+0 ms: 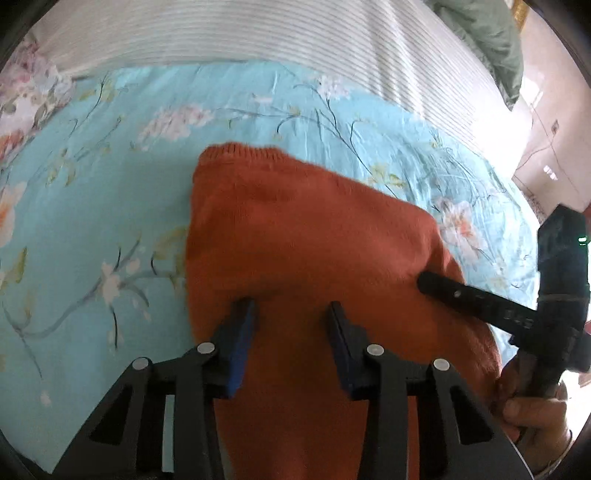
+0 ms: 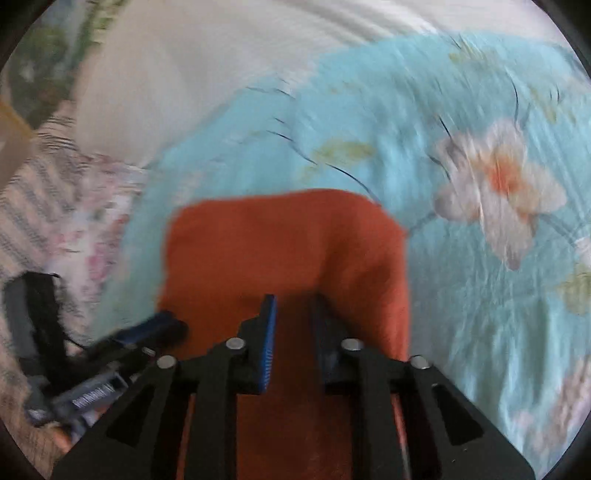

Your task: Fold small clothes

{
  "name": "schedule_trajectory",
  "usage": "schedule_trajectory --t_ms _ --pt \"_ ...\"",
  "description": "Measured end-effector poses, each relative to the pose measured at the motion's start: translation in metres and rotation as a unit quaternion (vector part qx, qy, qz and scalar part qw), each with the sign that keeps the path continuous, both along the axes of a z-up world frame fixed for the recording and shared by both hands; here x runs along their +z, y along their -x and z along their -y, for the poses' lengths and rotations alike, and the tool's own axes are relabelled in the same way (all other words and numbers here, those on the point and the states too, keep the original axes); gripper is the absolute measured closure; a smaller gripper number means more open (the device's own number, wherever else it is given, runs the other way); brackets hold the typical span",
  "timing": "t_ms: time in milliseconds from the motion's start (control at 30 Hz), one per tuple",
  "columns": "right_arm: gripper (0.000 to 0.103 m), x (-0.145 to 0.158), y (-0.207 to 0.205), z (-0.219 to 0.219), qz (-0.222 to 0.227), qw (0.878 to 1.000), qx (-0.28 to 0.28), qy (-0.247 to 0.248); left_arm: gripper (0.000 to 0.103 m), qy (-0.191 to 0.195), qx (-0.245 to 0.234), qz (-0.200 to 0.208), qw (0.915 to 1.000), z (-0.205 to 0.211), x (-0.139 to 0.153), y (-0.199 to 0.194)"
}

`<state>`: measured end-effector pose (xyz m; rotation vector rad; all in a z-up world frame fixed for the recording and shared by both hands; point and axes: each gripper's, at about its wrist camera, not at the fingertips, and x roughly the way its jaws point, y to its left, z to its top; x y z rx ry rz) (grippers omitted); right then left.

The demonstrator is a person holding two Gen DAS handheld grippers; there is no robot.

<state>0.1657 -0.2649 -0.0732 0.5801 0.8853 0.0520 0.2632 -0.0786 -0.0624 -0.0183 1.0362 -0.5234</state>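
Observation:
An orange knitted garment (image 1: 295,229) lies folded on a light blue floral sheet (image 1: 92,177); its ribbed hem is at the far edge. My left gripper (image 1: 290,308) stands over its near part, jaws apart, with orange knit between and under the fingers, and the pads are not seen pressing. My right gripper (image 1: 424,282) reaches in from the right and touches the garment's right edge. In the blurred right wrist view my right gripper (image 2: 293,301) is shut on a raised fold of the garment (image 2: 280,240). My left gripper (image 2: 162,326) shows at the lower left there.
White striped bedding (image 1: 258,33) lies beyond the sheet, with a green cloth (image 1: 491,40) at the far right corner. A person's hand (image 1: 532,410) holds the right gripper's handle. The floral sheet (image 2: 461,295) spreads to the right of the garment.

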Motion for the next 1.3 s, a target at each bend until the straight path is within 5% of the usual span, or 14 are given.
schedule_trajectory --t_ms 67,267,500,667,900,1233,1300 --pt "0.102 -0.009 -0.004 0.009 0.001 1.0 -0.014 -0.022 0.062 -0.012 -0.008 0.008 0.9999 0.002 0.001 0.001" --pt "0.097 0.016 0.018 0.006 0.02 0.999 0.001 -0.031 0.066 0.025 -0.014 0.018 0.9994 -0.021 0.022 0.034" --pt "0.097 0.045 0.1 -0.014 0.063 0.997 0.048 -0.007 0.063 0.078 -0.033 0.036 0.9958 -0.065 0.039 0.14" --pt "0.098 0.0 0.128 -0.021 -0.01 0.998 0.029 0.063 0.06 -0.01 -0.023 0.001 0.9997 -0.061 -0.007 0.171" --pt "0.098 -0.011 0.144 -0.02 0.0 0.998 0.011 0.057 0.053 0.005 -0.001 -0.011 0.9999 -0.069 -0.012 0.171" --pt "0.097 -0.003 0.176 -0.011 -0.007 0.999 -0.016 0.04 0.05 -0.023 0.038 0.013 0.9989 -0.079 0.001 0.193" --pt "0.097 0.007 0.185 -0.014 0.002 0.999 -0.025 0.049 0.041 -0.041 0.051 0.027 0.9975 -0.083 0.008 0.201"
